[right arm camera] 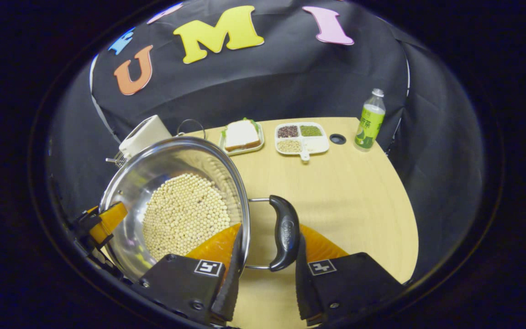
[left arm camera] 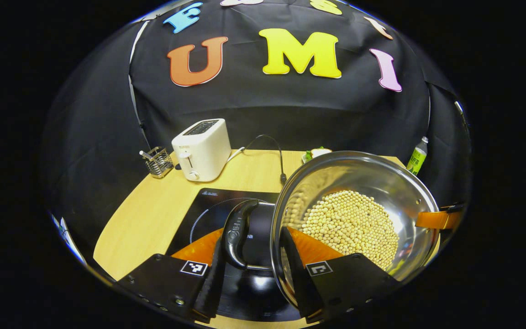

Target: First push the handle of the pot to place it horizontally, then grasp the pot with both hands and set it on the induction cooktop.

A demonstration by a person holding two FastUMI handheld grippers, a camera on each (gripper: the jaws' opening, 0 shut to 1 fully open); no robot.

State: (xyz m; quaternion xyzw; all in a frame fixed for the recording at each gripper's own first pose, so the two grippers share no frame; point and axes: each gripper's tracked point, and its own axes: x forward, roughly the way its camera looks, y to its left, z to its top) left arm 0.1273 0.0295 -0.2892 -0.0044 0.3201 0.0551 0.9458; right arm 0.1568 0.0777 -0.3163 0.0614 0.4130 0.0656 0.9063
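Table [right arm camera: 359, 192] (cooktop [left arm camera: 208, 214] left view): both tools grip pot [left arm camera: 359, 201] handles

Pot [left arm camera: 400, 183] is seen as polished steel, mirror-glossy inside, with beans [left arm camera: 352, 224] reflected on the wall. Beans are matt, smooth, pale. Pot handles [right arm camera: 285, 233] are seen as glossy dark plastic on thin metal wire. Cooktop [left arm camera: 208, 205] is seen as smooth black glass, shiny. Table [right arm camera: 349, 192] is light wood-grain, satin finish. Toaster [left arm camera: 202, 148] is seen as smooth white plastic, slight sheen. Rack [left arm camera: 159, 161] is bright metal wire. Bottle [right arm camera: 370, 119] is clear plastic with glossy label. Wall [left arm camera: 290, 109] is matt black cloth, creased. Tray [right arm camera: 302, 137] is seen as white, smooth.
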